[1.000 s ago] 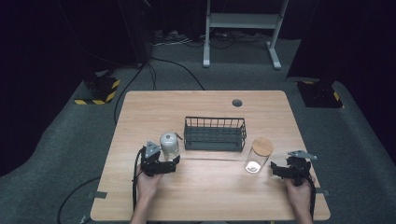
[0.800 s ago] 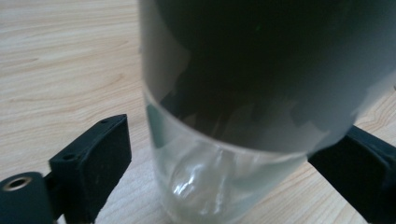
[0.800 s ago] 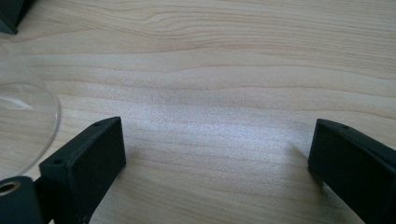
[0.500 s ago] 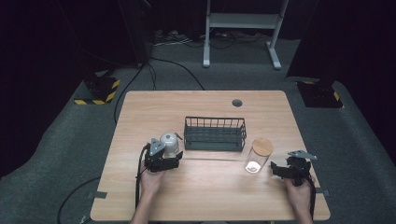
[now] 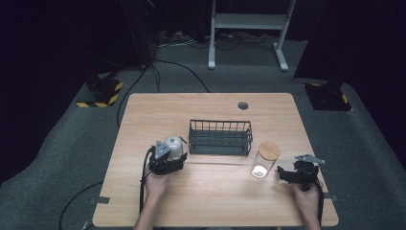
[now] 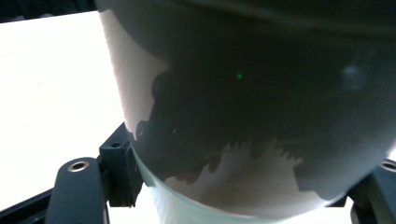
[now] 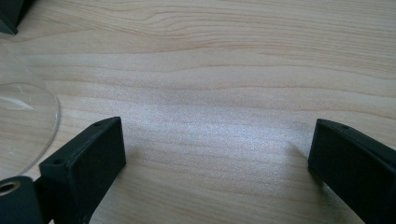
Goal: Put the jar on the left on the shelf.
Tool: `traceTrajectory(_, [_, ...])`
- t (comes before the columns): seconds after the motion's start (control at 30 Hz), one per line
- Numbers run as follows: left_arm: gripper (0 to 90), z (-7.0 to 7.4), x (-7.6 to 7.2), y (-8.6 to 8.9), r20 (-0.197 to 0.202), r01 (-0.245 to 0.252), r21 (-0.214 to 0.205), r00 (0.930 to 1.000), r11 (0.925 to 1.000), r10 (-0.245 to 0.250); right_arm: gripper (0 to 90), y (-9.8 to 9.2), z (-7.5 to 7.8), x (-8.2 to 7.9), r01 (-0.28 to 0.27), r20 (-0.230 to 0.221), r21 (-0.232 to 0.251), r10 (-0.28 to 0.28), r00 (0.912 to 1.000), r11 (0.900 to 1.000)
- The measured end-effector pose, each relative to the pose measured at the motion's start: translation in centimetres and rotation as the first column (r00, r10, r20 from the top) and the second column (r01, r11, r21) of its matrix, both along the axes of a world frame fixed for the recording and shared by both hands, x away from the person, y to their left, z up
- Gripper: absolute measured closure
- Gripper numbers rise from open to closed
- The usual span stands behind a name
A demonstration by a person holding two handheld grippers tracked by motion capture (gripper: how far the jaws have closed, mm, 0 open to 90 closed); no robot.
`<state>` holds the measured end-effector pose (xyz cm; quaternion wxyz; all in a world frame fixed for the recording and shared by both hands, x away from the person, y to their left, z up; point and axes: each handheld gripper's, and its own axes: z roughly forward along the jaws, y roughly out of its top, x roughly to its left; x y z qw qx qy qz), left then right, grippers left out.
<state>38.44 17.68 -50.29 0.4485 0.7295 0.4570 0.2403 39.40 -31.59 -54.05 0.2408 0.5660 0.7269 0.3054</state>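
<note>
A grey, rounded container (image 5: 174,144) stands on the wooden table (image 5: 210,201), left of the basket. My left gripper (image 5: 172,156) reaches it from the near side. Its jaws have just been closing, and they now press on the container's lower sides. In the left gripper view the grey and white container (image 6: 243,102) looms large and close between the two black jaws. My right gripper (image 5: 284,175) rests low at the table's right, open, with bare wood between its jaws (image 7: 217,149). It sits just right of a glass jar (image 5: 264,159) with a wooden lid.
A black wire basket (image 5: 220,137) stands at the table's middle, behind both grippers. The glass jar's rim (image 7: 23,121) shows at the left of the right gripper view. A round cable hole (image 5: 243,105) sits near the far edge.
My left gripper has slid forward to the grey container and closed around it. The right gripper and the jar have not moved.
</note>
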Motion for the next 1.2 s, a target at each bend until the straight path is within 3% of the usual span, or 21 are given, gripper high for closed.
traceTrajectory(0.97, [29.5, -0.06, -0.26, 0.04, 0.033, -0.004, 0.014, 0.9995, 0.9999, 0.004, 3.5, 0.0, 0.0, 0.0, 0.0, 0.0, 0.0, 0.0, 1.0, 1.0])
traceTrajectory(1.2, [29.7, 0.56, -0.51, 0.51, 0.057, -0.015, -0.016, 0.9982, 0.9998, 0.016, 3.5, 0.0, 0.0, 0.0, 0.0, 0.0, 0.0, 0.0, 1.0, 1.0])
